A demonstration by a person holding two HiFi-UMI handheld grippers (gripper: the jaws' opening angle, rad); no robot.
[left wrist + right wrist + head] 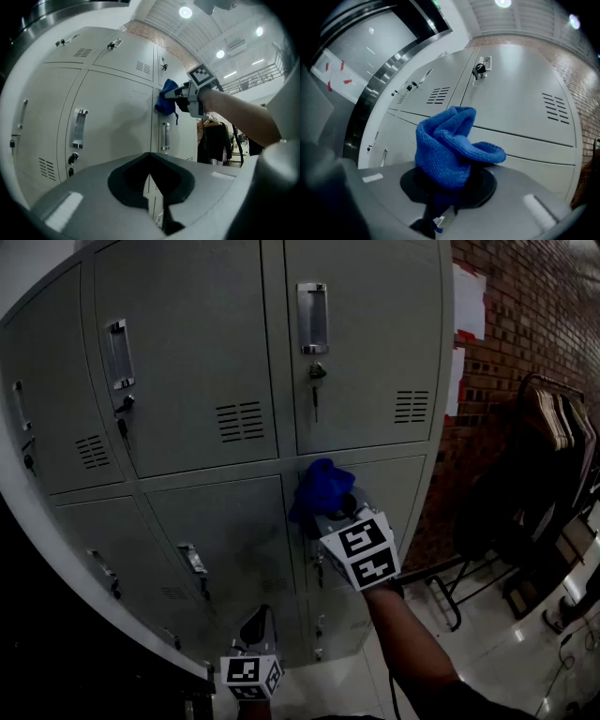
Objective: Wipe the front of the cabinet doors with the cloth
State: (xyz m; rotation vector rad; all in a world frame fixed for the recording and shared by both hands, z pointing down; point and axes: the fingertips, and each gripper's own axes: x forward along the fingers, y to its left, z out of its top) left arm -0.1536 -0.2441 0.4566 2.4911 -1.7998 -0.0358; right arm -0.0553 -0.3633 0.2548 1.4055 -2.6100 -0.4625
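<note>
A bank of grey metal locker doors (187,381) fills the head view, each with a chrome handle (312,317) and a keyed lock. My right gripper (326,507) is shut on a bunched blue cloth (319,488), (450,150), (168,97). The cloth is at the top left corner of the lower right door (394,488); whether it touches the door I cannot tell. My left gripper (255,626) hangs low in front of the lower middle door (225,540), jaws closed with nothing between them (150,185).
A brick wall (525,324) with white papers stands right of the lockers. A clothes rack (553,427) with dark garments is at the far right on a glossy floor (506,662). A steel-edged frame (370,89) borders the lockers on the left.
</note>
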